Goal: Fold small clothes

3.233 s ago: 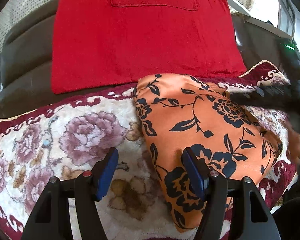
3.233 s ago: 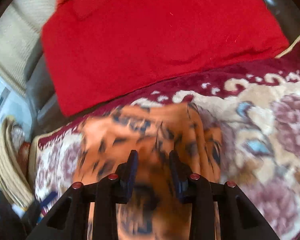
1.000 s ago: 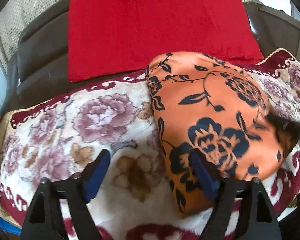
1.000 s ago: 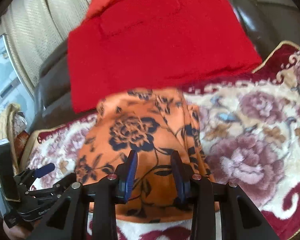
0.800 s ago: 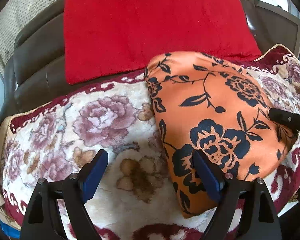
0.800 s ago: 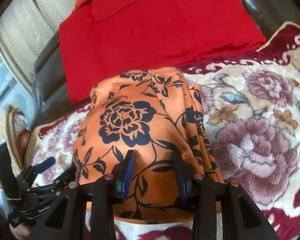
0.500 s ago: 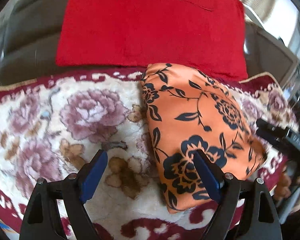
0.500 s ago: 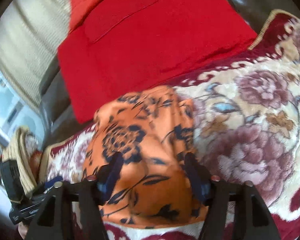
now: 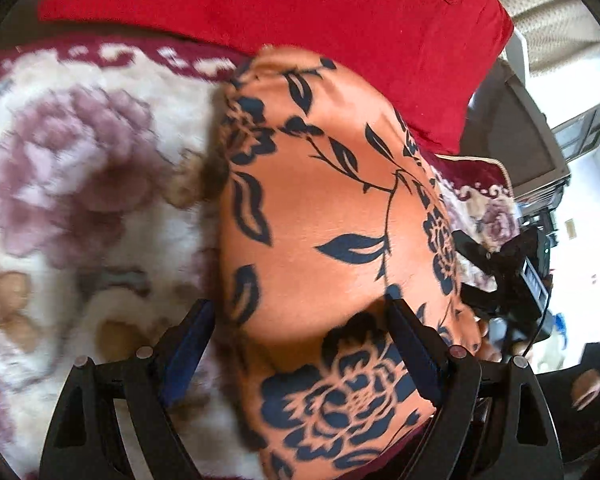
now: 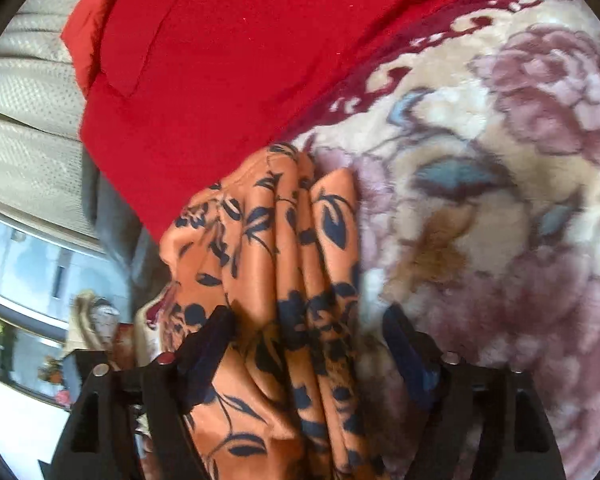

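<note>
The orange floral garment lies folded into a compact bundle on the plush floral blanket, its far edge touching the red cloth draped behind it. In the right wrist view the garment shows several stacked layers with loose, rounded fold edges facing the blanket.

Left tongs: jaws wide apart, straddling the near left edge of the bundle, with one finger over the blanket and the other over the fabric; nothing is clamped. Right tongs: jaws apart, with the layered edge lying between them; no grip is evident. The right tongs also appear at the far side of the bundle in the left wrist view.

Judgement: folding appears near complete. Risks: the fabric looks glossy and slippery, so layers may slide and the stack may splay if either tool drags across it. Closing on only the top layers would likely peel the fold open. The deep pile may snag a finger.
</note>
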